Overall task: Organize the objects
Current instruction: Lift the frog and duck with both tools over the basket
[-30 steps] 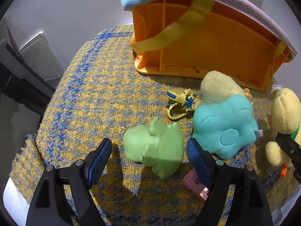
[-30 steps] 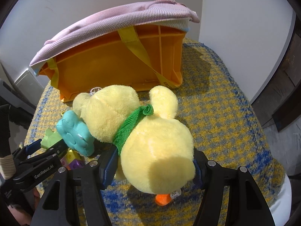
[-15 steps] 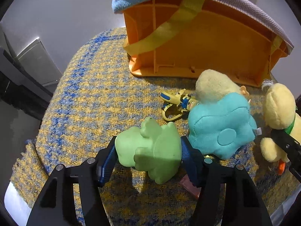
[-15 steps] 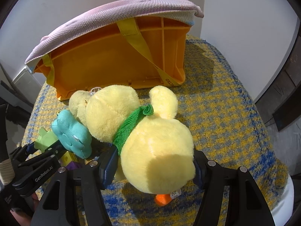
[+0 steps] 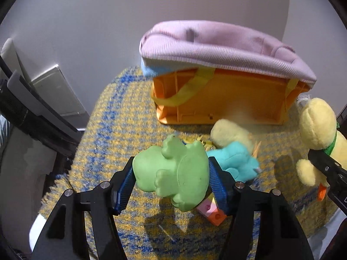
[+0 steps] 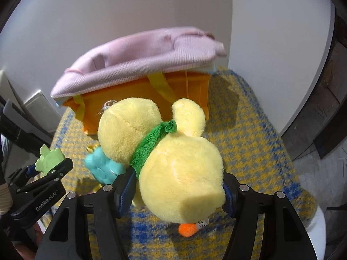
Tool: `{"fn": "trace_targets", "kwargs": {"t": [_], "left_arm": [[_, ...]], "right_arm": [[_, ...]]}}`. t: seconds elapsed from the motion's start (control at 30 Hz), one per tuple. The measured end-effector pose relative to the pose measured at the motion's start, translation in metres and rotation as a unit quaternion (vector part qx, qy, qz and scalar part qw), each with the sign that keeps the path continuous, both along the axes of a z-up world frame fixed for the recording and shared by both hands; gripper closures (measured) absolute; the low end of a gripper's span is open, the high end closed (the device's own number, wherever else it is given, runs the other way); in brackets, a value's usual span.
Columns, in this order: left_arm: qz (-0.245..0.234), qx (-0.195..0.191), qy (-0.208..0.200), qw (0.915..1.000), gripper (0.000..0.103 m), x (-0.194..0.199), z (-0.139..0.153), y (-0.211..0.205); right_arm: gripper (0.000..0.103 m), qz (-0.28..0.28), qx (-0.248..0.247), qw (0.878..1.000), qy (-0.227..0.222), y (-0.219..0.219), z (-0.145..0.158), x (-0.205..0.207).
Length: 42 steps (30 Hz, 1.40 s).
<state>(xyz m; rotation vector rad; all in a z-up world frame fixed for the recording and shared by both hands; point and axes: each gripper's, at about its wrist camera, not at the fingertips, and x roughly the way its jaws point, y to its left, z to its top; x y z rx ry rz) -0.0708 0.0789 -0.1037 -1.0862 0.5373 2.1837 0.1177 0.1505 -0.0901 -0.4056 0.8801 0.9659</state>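
Note:
My left gripper (image 5: 171, 183) is shut on a green rubber frog toy (image 5: 173, 171), held above the yellow-and-blue woven cover (image 5: 112, 130). The frog (image 6: 48, 158) also shows at the left of the right wrist view, in the left gripper (image 6: 46, 169). My right gripper (image 6: 175, 191) is shut on a yellow plush duck (image 6: 173, 162) with a green scarf, lifted off the cover. That duck (image 5: 316, 138) appears at the right edge of the left wrist view. An orange crate (image 5: 227, 99) stands behind, with a pink cloth (image 5: 216, 47) draped over its top.
A teal plush (image 5: 234, 162), a pale yellow plush (image 5: 232, 134) and a pink and orange block (image 5: 213, 212) lie on the cover before the crate. A white wall (image 5: 108, 21) stands behind. The cover's edge drops to the floor (image 6: 321, 173) at the right.
The left jaws closed on the green frog and lifted it off the cover. The right gripper rose with the yellow duck, and the crate now sits lower and farther in both views.

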Motion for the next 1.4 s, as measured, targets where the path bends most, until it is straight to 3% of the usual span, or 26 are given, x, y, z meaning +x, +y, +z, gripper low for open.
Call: {"fn": "trace_targets", "kwargs": {"t": [0.47,0.83,1.13,1.4], "left_arm": [[-0.004,0.048,0.047,0.9977,0.040,-0.009,0.085,0.024],[-0.014,0.076,0.064,0.9949,0.040,-0.021,0.125,0.047],[-0.022,0.082,0.074,0.9936,0.040,-0.039,0.143,0.071],[-0.031,0.076,0.068,0.9943,0.040,-0.058,0.136,0.096]], "right_arm": [[0.038,-0.006,0.055,0.998,-0.037,0.012,0.079,0.011],[0.038,-0.011,0.082,0.995,-0.055,0.030,0.123,0.026],[0.038,-0.022,0.094,0.994,-0.059,0.059,0.143,0.043],[0.038,-0.028,0.089,0.995,-0.048,0.090,0.137,0.066]]}}
